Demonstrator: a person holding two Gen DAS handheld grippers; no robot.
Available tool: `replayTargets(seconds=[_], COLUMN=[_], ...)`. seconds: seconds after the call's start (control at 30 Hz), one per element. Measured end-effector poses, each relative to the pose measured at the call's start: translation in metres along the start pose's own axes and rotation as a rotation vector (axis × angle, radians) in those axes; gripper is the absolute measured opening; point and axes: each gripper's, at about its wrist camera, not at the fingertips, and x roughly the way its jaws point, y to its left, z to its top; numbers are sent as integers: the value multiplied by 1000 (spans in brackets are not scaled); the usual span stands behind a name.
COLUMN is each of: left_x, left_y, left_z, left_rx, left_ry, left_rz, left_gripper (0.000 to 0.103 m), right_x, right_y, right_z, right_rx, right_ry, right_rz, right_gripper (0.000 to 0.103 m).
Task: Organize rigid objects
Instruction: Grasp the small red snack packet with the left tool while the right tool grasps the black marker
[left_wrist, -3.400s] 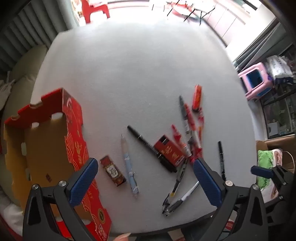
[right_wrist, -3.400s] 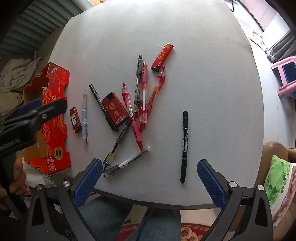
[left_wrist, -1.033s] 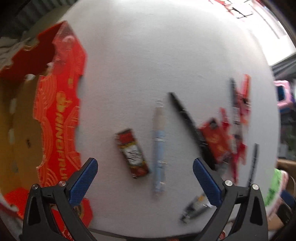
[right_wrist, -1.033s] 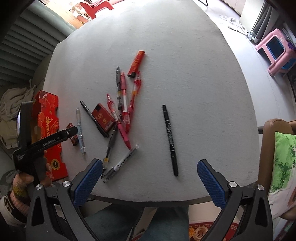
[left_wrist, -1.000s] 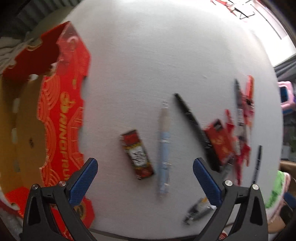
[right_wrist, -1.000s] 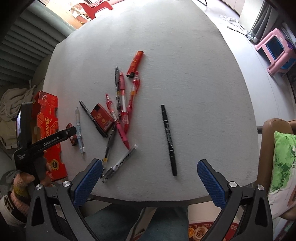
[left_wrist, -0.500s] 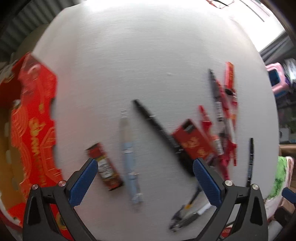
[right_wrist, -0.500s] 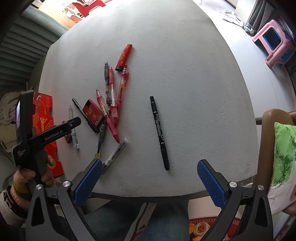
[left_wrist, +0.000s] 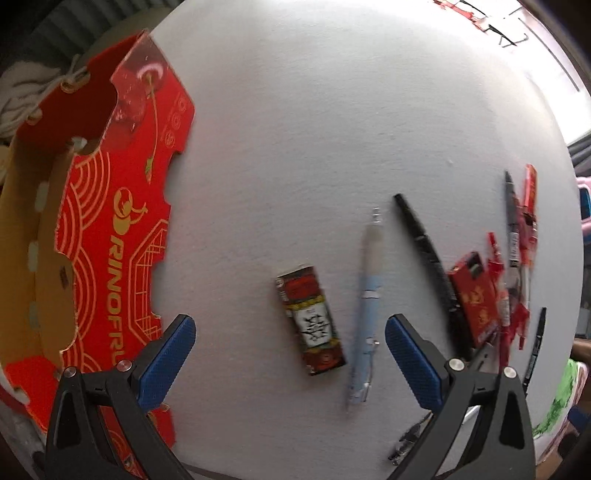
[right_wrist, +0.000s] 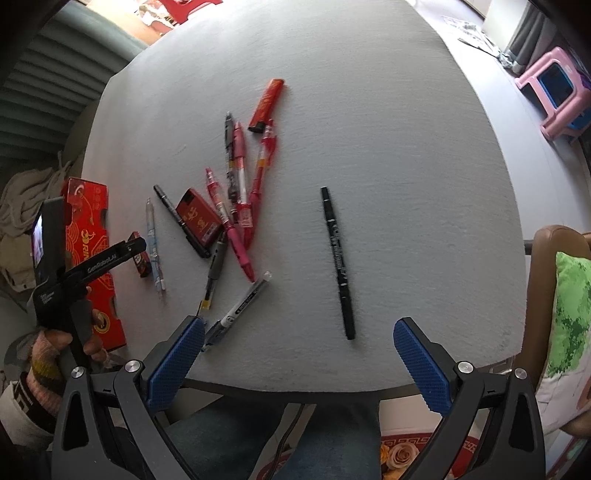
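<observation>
Hovering left gripper (left_wrist: 288, 354), jaws wide and empty, over small red packet (left_wrist: 311, 320) | right gripper (right_wrist: 297, 363) spread, empty | pens (right_wrist: 236, 192) scattered on table (right_wrist: 369, 110) | red box (left_wrist: 110, 229) apparently unfilled; sorting barely begun

At the left of the left wrist view, the cardboard box (left_wrist: 122, 236) is red with gold line patterns and plain tan inside. The small pack (left_wrist: 311, 320) at lower centre is dark red with a white label, beside a pale blue pen (left_wrist: 369, 295); both grippers' pads (right_wrist: 423, 371) are blue and dimpled.
</observation>
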Motion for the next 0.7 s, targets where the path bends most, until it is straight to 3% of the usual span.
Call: replayTargets(seconds=[0.13, 0.43, 0.57, 0.7], left_x=[15, 56, 56, 81], left_y=[-7, -3, 22, 39], left_z=[14, -11, -8, -10], left_rx=[-4, -40, -90, -102], left_ry=[2, -9, -10, 22], left_rz=[26, 37, 42, 49], left_gripper=[103, 103, 103, 103], right_x=[2, 10, 13, 17], right_y=[3, -2, -8, -16], right_z=[1, 1, 1, 5], right_rx=[-7, 16, 43, 65], right_ry=[5, 22, 26, 27], right_rz=[-5, -21, -31, -53], right_gripper=[103, 103, 103, 103])
